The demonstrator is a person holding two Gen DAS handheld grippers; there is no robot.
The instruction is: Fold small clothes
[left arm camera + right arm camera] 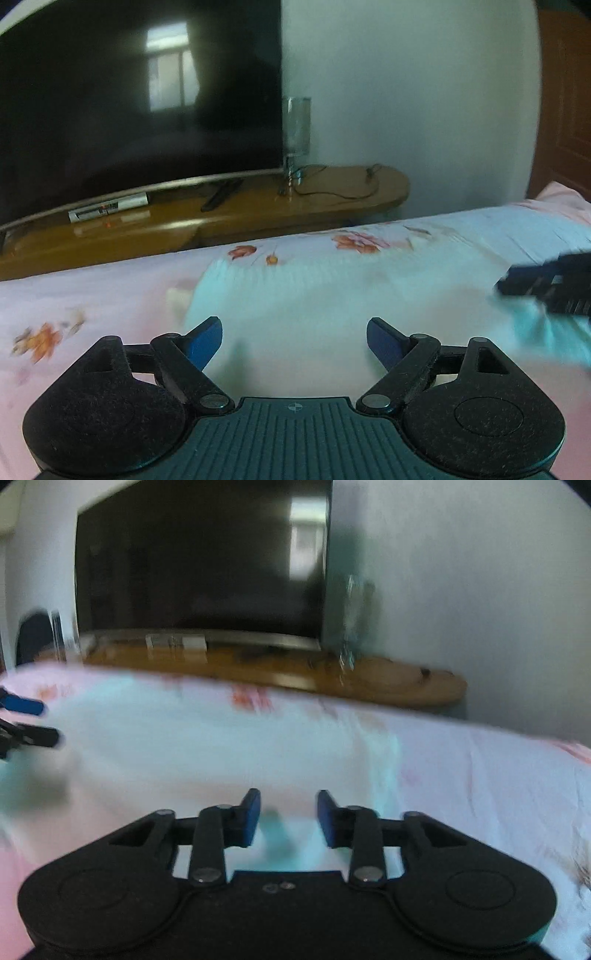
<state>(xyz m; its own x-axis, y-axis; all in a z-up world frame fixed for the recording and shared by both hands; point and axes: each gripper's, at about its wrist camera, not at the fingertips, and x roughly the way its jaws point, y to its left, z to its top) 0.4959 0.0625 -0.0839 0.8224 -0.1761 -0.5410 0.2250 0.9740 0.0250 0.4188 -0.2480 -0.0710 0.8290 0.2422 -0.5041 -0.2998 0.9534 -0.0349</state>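
Bedsheet bears garment lengthwise left-right.

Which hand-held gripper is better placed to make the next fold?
Probably the right hand-held gripper: the pale turquoise garment appears bunched between its blue pads. The left hand-held gripper is wide open, holding nothing.

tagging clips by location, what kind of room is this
Most likely a bedroom: a floral bedsheet with a pale garment spread on it, facing a large television on a low wooden stand.
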